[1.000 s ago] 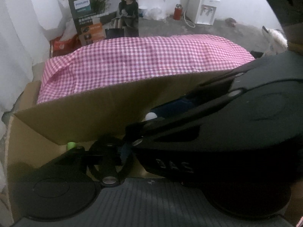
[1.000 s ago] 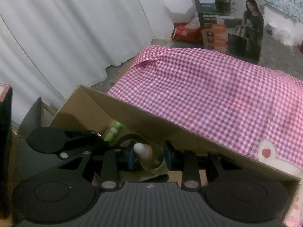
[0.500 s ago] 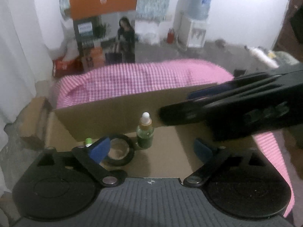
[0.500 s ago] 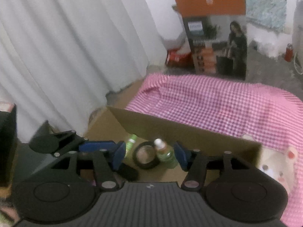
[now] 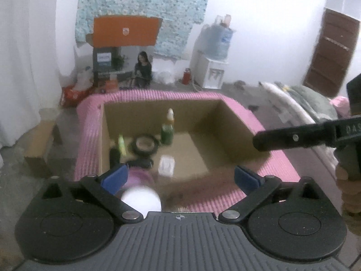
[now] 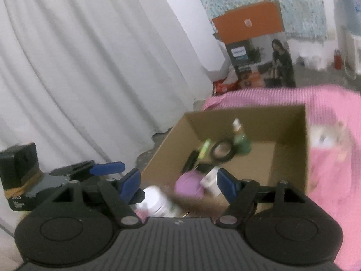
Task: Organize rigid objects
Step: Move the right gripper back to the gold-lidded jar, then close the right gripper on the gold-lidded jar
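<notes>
**One open carton with small things inside, both tongs empty above it**

The cardboard box (image 5: 227, 122) stands open on a pink checked cloth (image 5: 268, 158) (what lies under the cloth I cannot tell). Inside the box I count these things. One green bottle (image 5: 167, 131) stands upright near the far wall; it has a pale dropper cap. Just beside it, on its left, lies one black tape ring (image 5: 144, 144), flat on the bottom. Left of the ring is one thin light-green tube (image 5: 121, 145), tilted, and beside that one dark oblong piece (image 5: 114, 155) near the left wall. One small white packet (image 5: 166, 167) lies more toward the near side. One purple round thing (image 6: 189, 184) and one white jar (image 6: 156, 201) are at the near edge of the box; both are blurred, so their exact form is not clear. The right half of the bottom is bare cardboard.

The left tongs (image 5: 180, 178) are spreading and stand very wide, with nothing pinched between the blue pads. The right tongs (image 6: 179, 184) are also spreading, and the pads press on nothing. Both hang above the near edge of the box, tilted down toward it. In the left wrist view the right tongs show from the side as a black bar, with fingers of a hand (image 5: 345, 194) under it.
</notes>
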`<state>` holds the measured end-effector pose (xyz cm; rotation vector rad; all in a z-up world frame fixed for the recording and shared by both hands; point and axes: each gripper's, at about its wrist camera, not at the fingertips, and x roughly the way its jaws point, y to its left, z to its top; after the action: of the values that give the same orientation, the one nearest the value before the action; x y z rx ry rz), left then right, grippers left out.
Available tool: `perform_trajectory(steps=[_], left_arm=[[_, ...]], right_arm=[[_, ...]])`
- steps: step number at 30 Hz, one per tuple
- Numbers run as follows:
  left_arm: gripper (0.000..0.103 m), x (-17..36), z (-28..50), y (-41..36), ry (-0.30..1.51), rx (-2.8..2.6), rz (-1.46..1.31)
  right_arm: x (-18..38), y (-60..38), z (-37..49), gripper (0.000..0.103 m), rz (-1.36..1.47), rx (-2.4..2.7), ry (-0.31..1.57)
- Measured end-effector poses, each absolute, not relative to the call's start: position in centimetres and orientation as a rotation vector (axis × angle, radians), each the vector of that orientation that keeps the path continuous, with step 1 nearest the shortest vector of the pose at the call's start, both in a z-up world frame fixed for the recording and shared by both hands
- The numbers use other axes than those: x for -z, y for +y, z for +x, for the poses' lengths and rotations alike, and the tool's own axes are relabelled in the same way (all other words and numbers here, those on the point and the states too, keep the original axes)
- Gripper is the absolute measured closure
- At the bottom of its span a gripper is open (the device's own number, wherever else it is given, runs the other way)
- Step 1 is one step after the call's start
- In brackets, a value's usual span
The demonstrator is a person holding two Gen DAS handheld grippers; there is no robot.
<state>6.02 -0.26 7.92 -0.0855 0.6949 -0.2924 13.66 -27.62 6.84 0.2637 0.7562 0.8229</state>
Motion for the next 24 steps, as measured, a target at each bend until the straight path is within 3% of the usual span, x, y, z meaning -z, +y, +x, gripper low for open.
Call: perform_trajectory(steps=[8,13,21,24], left_arm=[[0.002,-1.1,3.9,-1.4,0.792,0.32,-0.007],[0.004,2.2,4.4,-2.6,0.84,0.346,0.047],[0.01,4.9,6.3,-2.8,0.875,0.35,0.045],[0.013,5.6,6.7,-2.9,0.886,0.354,0.035]], right_arm=[[-1.7,-26.6,10.5,0.027,0.37,-0.82,0.856],[2.1,-25.4,12.1,0.039,0.413,-0.782,0.976],[6.0,-23.0,14.6,0.05,0.363,-0.751,1.072],[7.2,-22.2,15.5,0.061,0.336,-0.757,1.089]])
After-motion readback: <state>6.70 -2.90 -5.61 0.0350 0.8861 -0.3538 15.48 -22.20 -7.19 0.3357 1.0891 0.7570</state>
